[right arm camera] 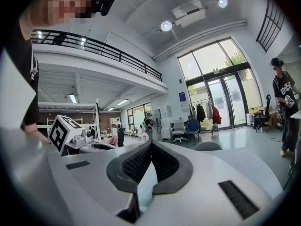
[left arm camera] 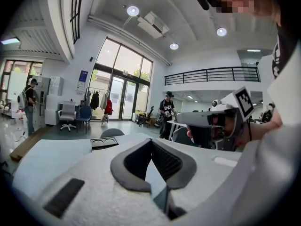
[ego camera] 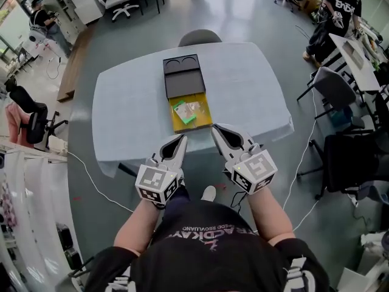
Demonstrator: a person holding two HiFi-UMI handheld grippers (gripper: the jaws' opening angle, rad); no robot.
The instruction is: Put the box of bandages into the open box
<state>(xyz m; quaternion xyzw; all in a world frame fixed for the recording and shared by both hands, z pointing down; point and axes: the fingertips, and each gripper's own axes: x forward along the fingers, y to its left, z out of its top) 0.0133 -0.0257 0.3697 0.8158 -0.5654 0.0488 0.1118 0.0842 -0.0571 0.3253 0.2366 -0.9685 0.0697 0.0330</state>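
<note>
The open box [ego camera: 200,121] has a yellow inside and lies near the table's front edge, with its black lid [ego camera: 182,76] folded back behind it. A green and white box of bandages [ego camera: 181,112] lies inside it on the left. My left gripper [ego camera: 182,139] hovers just off the front edge, below the box's left corner, jaws shut and empty. My right gripper [ego camera: 216,129] is beside it at the box's right corner, also shut and empty. The left gripper view shows shut jaws [left arm camera: 151,141], the lid [left arm camera: 104,142] beyond and the right gripper [left arm camera: 211,119]. The right gripper view shows shut jaws [right arm camera: 150,144].
The table [ego camera: 134,102] has a pale blue cloth. A grey chair [ego camera: 200,37] stands at its far side. More chairs [ego camera: 337,93] and a desk [ego camera: 358,53] stand to the right, with people at the back left and right. A cable [ego camera: 97,184] runs over the floor.
</note>
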